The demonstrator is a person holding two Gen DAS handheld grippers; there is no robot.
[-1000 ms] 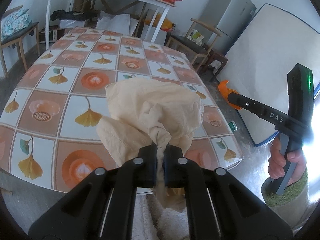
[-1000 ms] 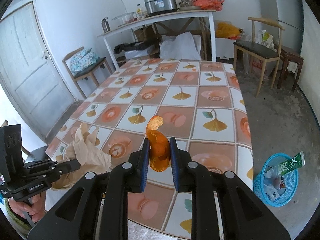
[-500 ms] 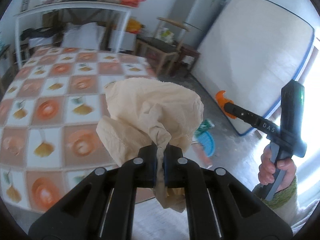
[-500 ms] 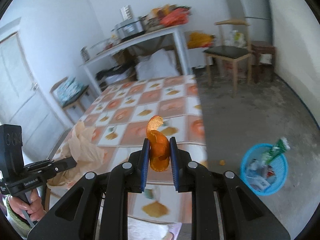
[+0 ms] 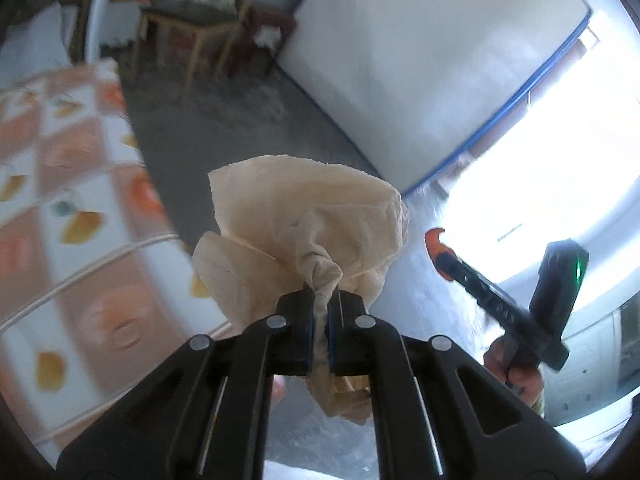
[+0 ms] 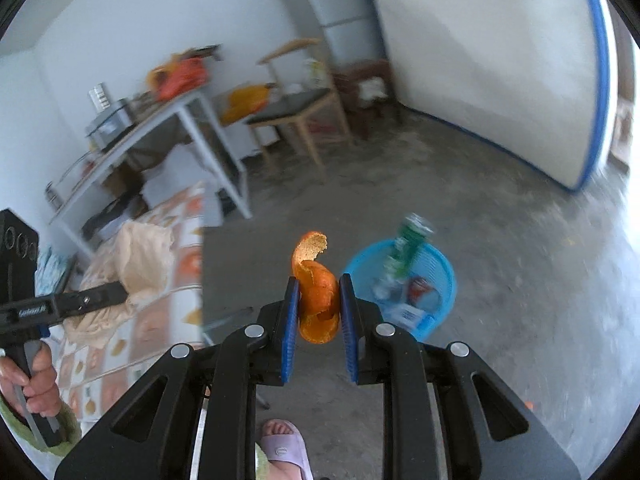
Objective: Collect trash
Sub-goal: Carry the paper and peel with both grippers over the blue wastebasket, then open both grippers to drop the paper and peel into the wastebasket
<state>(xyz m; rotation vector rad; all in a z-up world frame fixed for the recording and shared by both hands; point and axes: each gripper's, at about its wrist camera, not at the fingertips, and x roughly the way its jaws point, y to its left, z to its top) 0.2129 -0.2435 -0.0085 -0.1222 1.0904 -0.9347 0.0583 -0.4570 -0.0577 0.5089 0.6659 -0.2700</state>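
Note:
My left gripper [image 5: 320,300] is shut on a crumpled beige paper napkin [image 5: 304,224], held in the air beside the table edge; it also shows in the right wrist view [image 6: 140,264]. My right gripper [image 6: 319,300] is shut on a curled orange peel [image 6: 316,292], held above the floor. A blue trash basket [image 6: 436,264] with several pieces of trash, among them a green wrapper [image 6: 408,240], stands on the floor just right of and beyond the peel. The right gripper also shows in the left wrist view [image 5: 440,256], with the peel at its tip.
The table with the ginkgo-pattern cloth [image 5: 72,240] is at the left. A white mattress with blue trim [image 6: 500,68] leans on the wall. A wooden chair [image 6: 300,120] and a white side table [image 6: 168,128] stand behind. My slippered foot [image 6: 288,448] is on the concrete floor.
Both grippers have swung right, away from the table and towards the floor. The blue basket has come closer and nearer the centre in the right wrist view. Both grips are unchanged.

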